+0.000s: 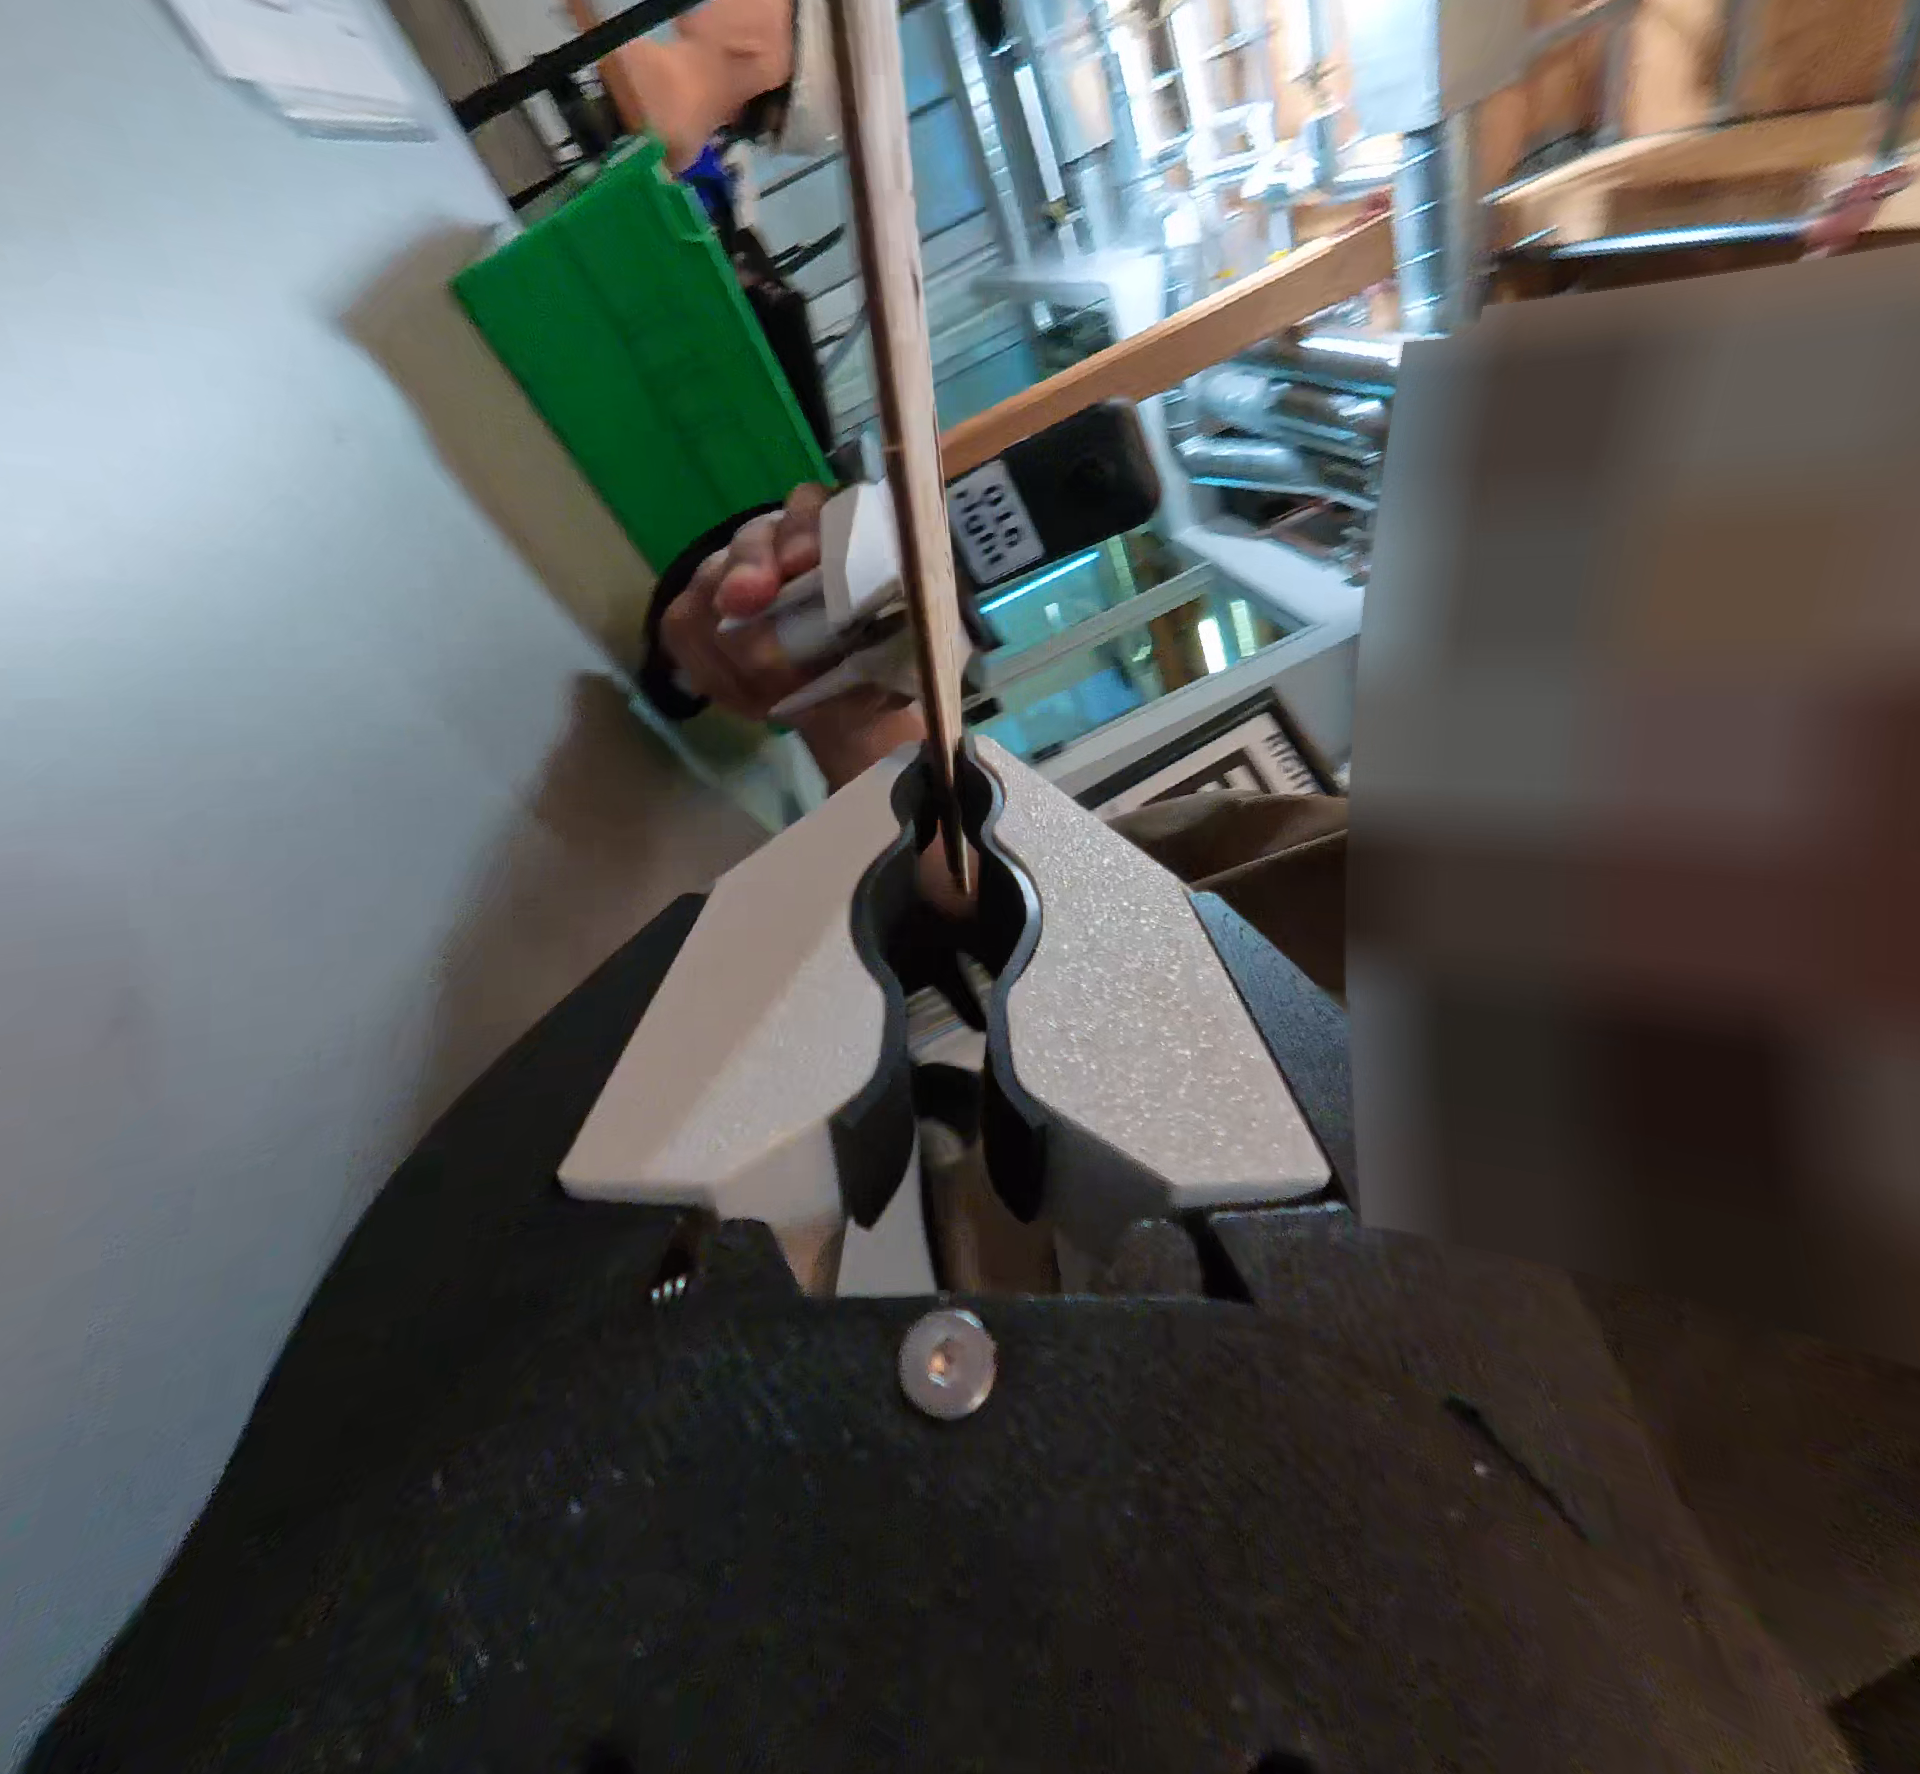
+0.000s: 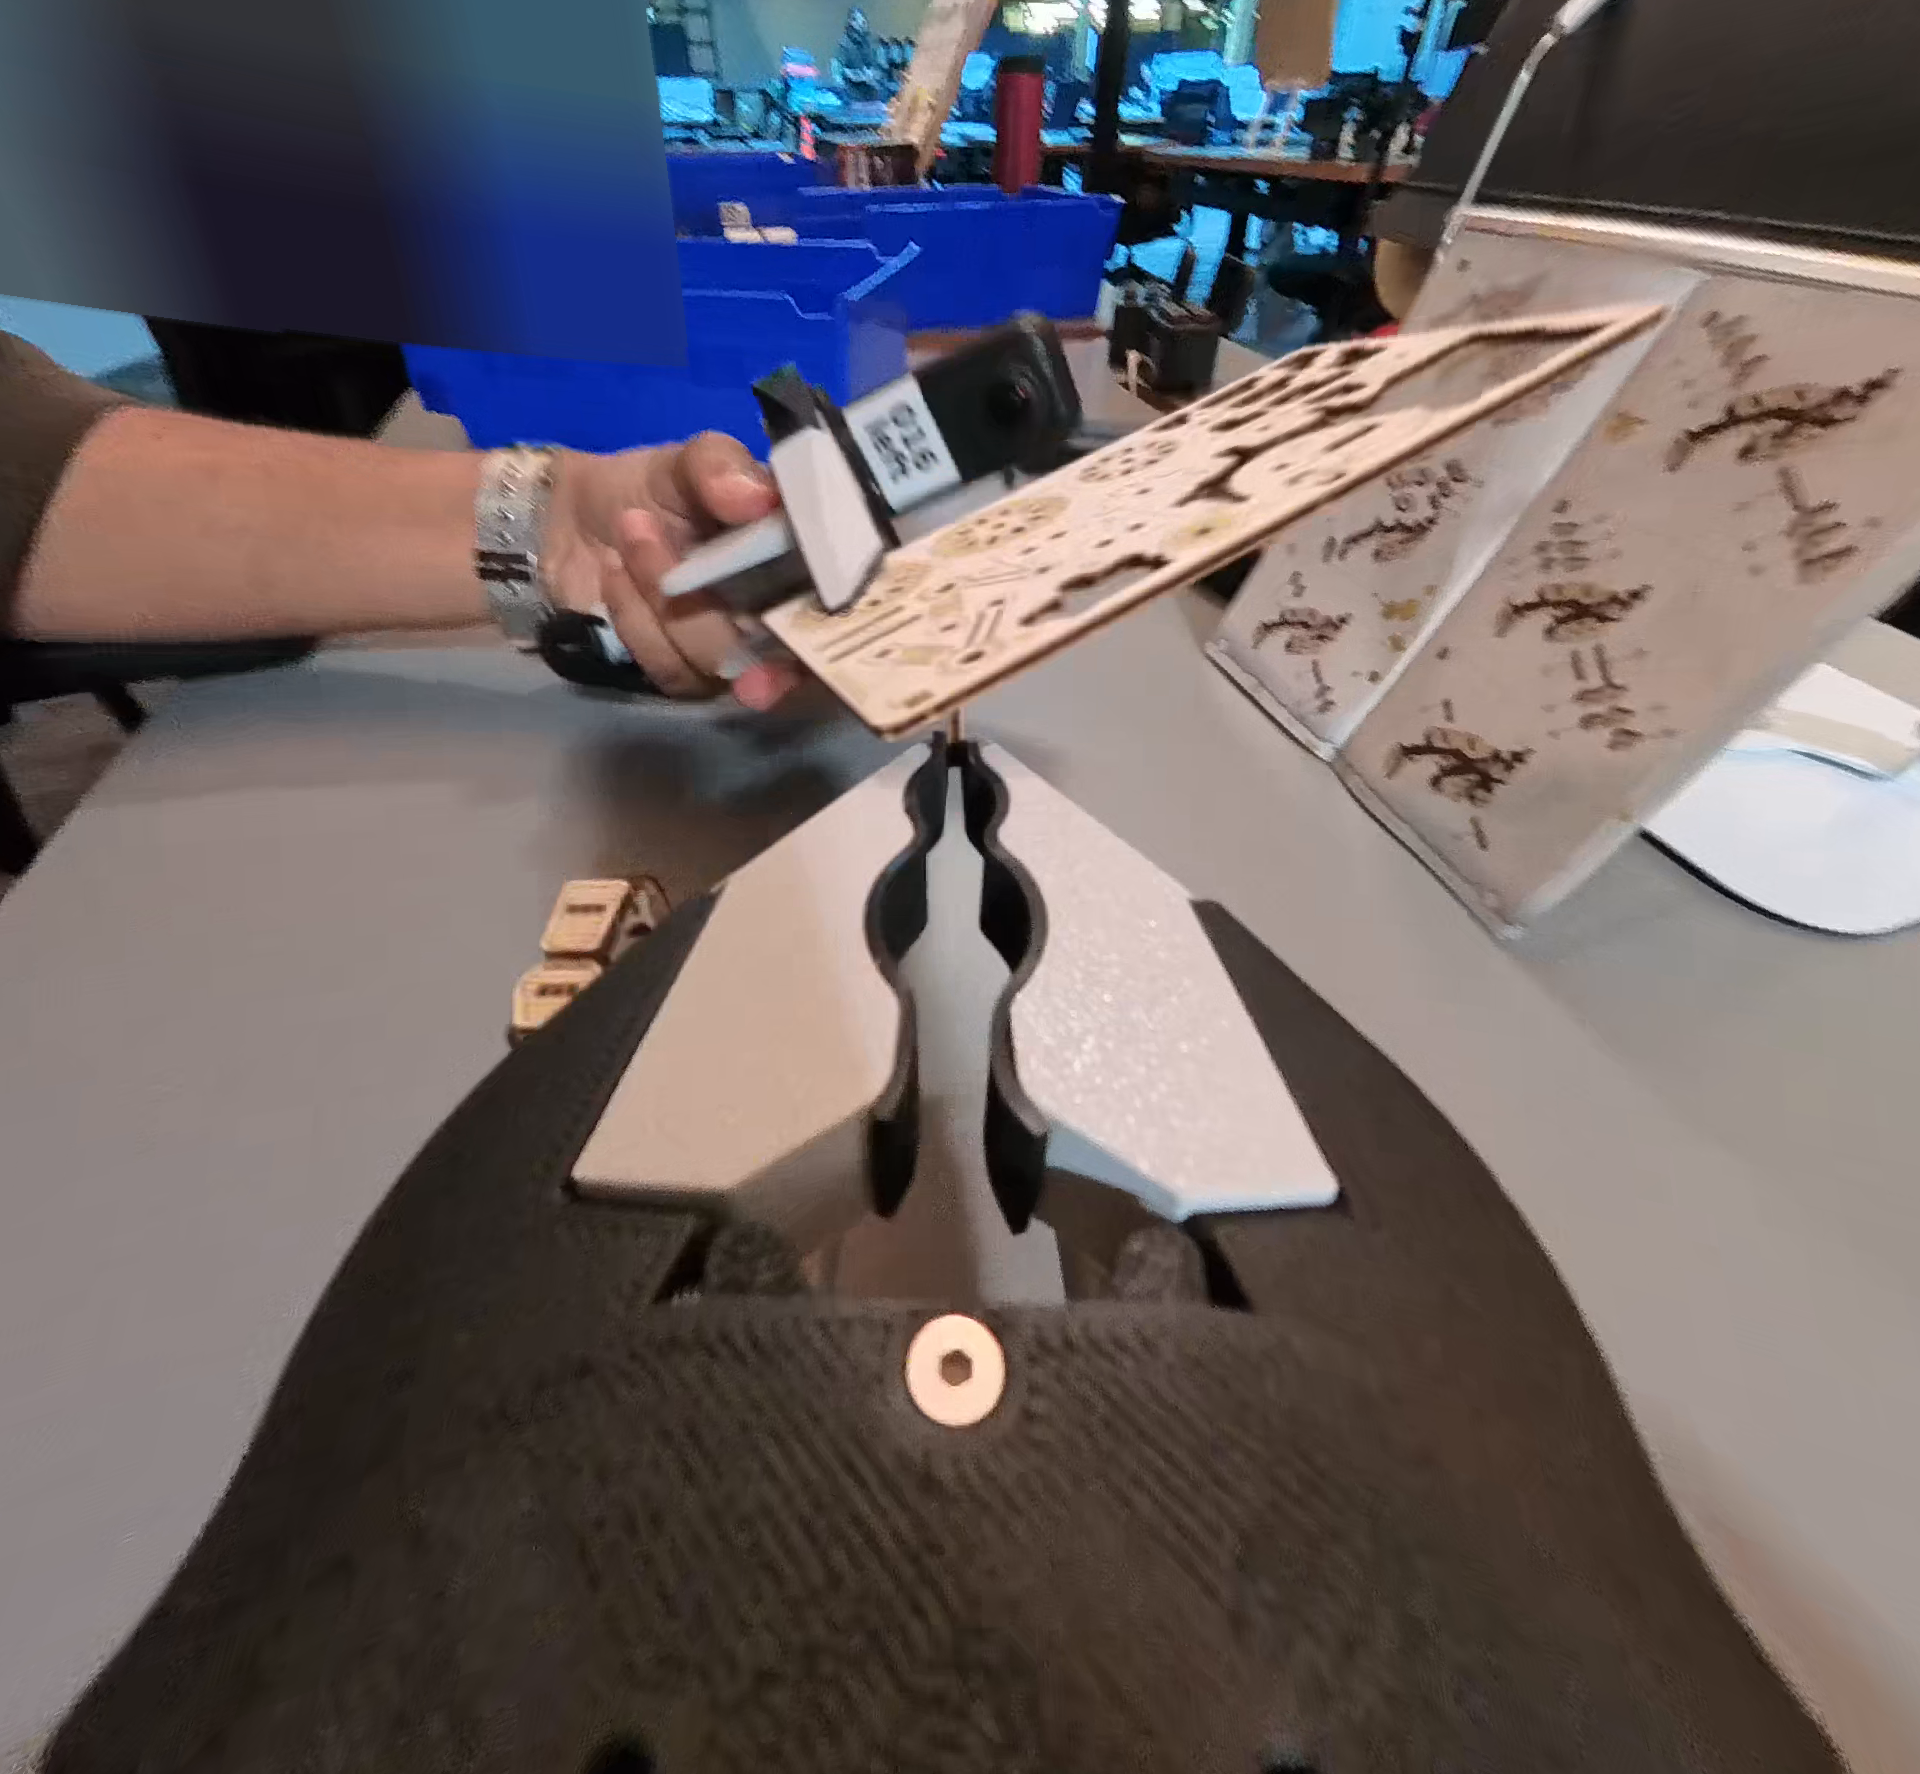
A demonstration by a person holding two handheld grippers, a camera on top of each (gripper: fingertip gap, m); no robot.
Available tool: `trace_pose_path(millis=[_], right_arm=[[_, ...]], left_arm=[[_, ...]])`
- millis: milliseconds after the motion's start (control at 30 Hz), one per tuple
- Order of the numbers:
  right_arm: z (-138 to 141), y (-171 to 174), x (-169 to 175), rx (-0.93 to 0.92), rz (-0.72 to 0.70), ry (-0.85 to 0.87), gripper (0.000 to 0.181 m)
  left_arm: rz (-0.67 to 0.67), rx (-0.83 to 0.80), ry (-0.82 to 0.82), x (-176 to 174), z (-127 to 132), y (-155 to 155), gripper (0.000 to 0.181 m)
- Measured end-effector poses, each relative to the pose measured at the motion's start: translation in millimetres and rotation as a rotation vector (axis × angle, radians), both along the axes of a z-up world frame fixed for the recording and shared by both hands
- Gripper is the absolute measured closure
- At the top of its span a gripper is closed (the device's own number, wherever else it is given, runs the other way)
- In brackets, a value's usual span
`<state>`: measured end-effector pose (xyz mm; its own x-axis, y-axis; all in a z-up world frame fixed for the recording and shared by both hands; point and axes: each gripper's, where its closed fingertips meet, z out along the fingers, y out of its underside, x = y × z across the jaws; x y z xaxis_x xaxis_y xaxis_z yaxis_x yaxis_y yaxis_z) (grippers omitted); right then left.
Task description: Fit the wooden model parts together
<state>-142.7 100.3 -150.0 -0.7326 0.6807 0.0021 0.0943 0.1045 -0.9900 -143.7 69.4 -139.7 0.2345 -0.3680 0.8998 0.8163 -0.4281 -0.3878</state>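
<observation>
My left gripper [image 1: 951,774] is shut on a thin laser-cut wooden sheet [image 1: 883,270], which shows edge-on in the left wrist view. In the right wrist view the sheet [image 2: 1195,498] is held tilted above the grey table [image 2: 312,841], with the left gripper [image 2: 831,571] clamped on its left end. My right gripper [image 2: 956,763] sits just under the sheet's near edge. Its jaws are closed on a tiny wooden piece [image 2: 957,735] that barely pokes out. The right gripper also shows in the left wrist view [image 1: 852,571], behind the sheet.
Small assembled wooden parts [image 2: 587,940] lie on the table at the left of my right gripper. A stand with picture instructions [image 2: 1558,581] rises at the right, beside a white base [image 2: 1818,841]. Blue bins [image 2: 831,290] stand behind. A green bin [image 1: 623,374] is in the left wrist view. The left gripper's tips are roughly 4 cm from the right gripper's.
</observation>
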Motion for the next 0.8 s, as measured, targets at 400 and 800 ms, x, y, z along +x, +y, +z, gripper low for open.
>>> trace_pose_path(millis=[400,800], right_arm=[[-41.2,11.0,21.5,0.403,-0.14,-0.046,0.181],[-37.1,4.9,41.2,0.577,-0.171,0.134,0.181]], left_arm=[[0.139,-0.413,0.131,-5.6,-71.2,-48.8,0.181],[0.165,-0.615,0.3,-23.0,-83.2,-79.4,0.139]])
